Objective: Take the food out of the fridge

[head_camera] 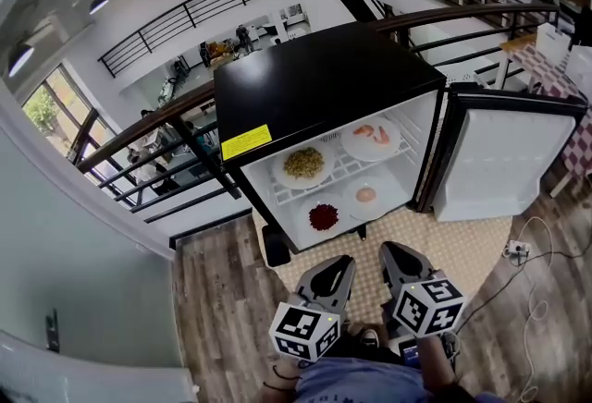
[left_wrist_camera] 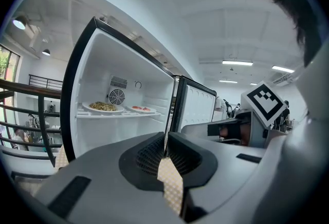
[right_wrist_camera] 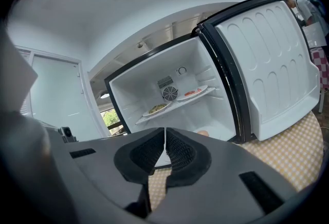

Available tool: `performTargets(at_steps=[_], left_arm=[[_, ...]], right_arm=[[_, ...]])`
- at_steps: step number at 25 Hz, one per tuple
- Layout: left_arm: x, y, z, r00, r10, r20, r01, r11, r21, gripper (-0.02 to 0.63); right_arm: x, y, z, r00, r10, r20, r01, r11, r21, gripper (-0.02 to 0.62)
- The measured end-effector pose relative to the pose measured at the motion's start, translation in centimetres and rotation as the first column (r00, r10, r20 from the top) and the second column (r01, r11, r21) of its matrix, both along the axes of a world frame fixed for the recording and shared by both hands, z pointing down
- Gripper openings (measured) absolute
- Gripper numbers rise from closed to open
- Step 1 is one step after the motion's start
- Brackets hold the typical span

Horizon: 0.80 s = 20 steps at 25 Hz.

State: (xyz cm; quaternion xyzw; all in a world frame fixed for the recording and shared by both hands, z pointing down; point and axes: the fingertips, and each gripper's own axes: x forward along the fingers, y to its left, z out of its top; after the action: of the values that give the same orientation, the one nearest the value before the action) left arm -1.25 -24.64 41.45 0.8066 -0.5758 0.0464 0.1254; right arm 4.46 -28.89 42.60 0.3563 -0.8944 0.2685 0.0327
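Observation:
A small black fridge (head_camera: 314,87) stands with its door (head_camera: 504,161) swung wide to the right. On the upper wire shelf sit a plate of yellowish noodles (head_camera: 303,164) and a plate with pink pieces (head_camera: 372,137). On the fridge floor lie a dish of dark red food (head_camera: 323,217) and a plate with a pale pink item (head_camera: 366,195). My left gripper (head_camera: 339,264) and right gripper (head_camera: 392,253) hang side by side just in front of the fridge, both shut and empty. The noodle plate (left_wrist_camera: 104,107) and the pink plate (right_wrist_camera: 193,93) also show in the gripper views.
A checkered mat (head_camera: 444,244) lies under the fridge on the wooden floor. A white cable with a plug (head_camera: 516,250) trails at the right. Behind the fridge runs a dark railing (head_camera: 166,119) over a lower level. A checked table (head_camera: 555,78) stands at far right.

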Motion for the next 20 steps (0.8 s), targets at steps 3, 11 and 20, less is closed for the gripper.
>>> performTargets(at_steps=[3, 11, 20], left_arm=[[-0.2, -0.8, 0.0, 1.000, 0.010, 0.002, -0.010, 1.000, 0.000, 0.021], [-0.5, -4.4, 0.0, 0.994, 0.100, 0.046, -0.100, 0.995, 0.006, 0.023], [-1.3, -8.8, 0.3, 0.981, 0.193, 0.008, -0.193, 0.981, -0.005, 0.023]], right_arm=[[-0.1, -0.6, 0.1, 1.000, 0.011, -0.003, -0.011, 1.000, -0.004, 0.023], [-0.7, -3.4, -0.5, 0.997, 0.073, 0.005, -0.073, 0.997, -0.008, 0.023], [-2.0, -8.0, -0.4, 0.991, 0.131, 0.025, -0.129, 0.989, -0.067, 0.023]])
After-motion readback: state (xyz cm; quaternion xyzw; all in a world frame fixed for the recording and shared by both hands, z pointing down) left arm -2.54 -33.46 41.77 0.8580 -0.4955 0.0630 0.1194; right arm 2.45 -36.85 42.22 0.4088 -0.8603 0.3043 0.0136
